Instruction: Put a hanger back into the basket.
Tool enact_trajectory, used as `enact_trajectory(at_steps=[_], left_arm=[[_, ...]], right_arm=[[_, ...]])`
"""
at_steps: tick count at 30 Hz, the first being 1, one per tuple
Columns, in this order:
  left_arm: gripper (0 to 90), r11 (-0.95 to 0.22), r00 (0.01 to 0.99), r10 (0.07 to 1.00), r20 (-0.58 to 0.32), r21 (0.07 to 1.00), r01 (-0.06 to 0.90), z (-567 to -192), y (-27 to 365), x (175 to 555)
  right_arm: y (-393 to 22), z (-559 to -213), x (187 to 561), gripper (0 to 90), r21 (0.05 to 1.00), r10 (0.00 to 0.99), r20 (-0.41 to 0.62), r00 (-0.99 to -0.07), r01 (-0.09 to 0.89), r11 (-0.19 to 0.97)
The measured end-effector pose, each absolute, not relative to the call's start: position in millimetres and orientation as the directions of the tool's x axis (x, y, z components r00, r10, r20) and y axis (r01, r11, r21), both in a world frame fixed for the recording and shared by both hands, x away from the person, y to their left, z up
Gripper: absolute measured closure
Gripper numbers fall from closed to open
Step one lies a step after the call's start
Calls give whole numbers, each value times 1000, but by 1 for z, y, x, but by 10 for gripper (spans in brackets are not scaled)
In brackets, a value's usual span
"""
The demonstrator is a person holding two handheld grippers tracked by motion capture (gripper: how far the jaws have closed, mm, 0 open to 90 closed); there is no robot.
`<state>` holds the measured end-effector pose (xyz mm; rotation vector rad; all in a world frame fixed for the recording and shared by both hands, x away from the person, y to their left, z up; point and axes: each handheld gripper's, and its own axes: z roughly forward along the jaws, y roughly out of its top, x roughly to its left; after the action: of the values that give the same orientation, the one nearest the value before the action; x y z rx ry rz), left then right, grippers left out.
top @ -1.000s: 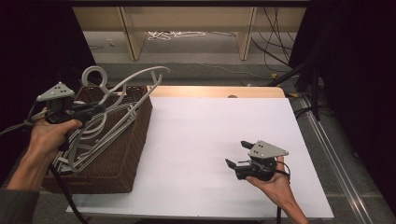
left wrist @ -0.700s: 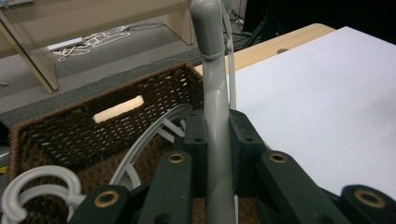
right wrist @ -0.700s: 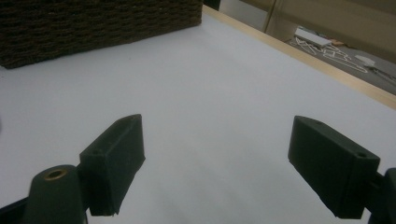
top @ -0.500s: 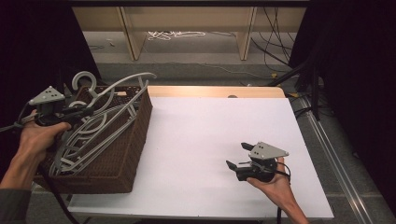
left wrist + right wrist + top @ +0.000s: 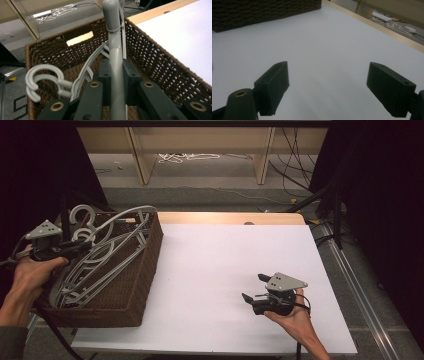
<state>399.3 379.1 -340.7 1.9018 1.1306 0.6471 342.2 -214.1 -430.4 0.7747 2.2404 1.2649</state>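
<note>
High view: near the table's front edge, the right gripper [image 5: 256,296] was held with jaws apart and empty above the white tabletop [image 5: 220,270]. Left, the left gripper [image 5: 75,249] was clamped on a grey hanger [image 5: 115,62] in the wicker basket [image 5: 135,285]; unloading seemed barely begun. Beyond lay grey floor and wooden shelving [image 5: 200,140].

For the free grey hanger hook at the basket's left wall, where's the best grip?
Probably on the short straight neck just below the hanger hook, coming from above with jaws either side. The curl is rounded and would likely slip, while the neck stands clear of the basket wall.
</note>
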Motion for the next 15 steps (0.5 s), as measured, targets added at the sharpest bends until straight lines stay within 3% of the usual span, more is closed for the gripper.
enact_trajectory(at_steps=[12,15], left_arm=[[795,-293,458,889,34,809,509,-354,386,401],[794,-375,496,865,79,758,534,-356,387,404]], right_arm=[[-214,-430,342,189,865,659,-105,-745,258,429],[-214,-431,342,189,865,657,-105,-747,258,431]])
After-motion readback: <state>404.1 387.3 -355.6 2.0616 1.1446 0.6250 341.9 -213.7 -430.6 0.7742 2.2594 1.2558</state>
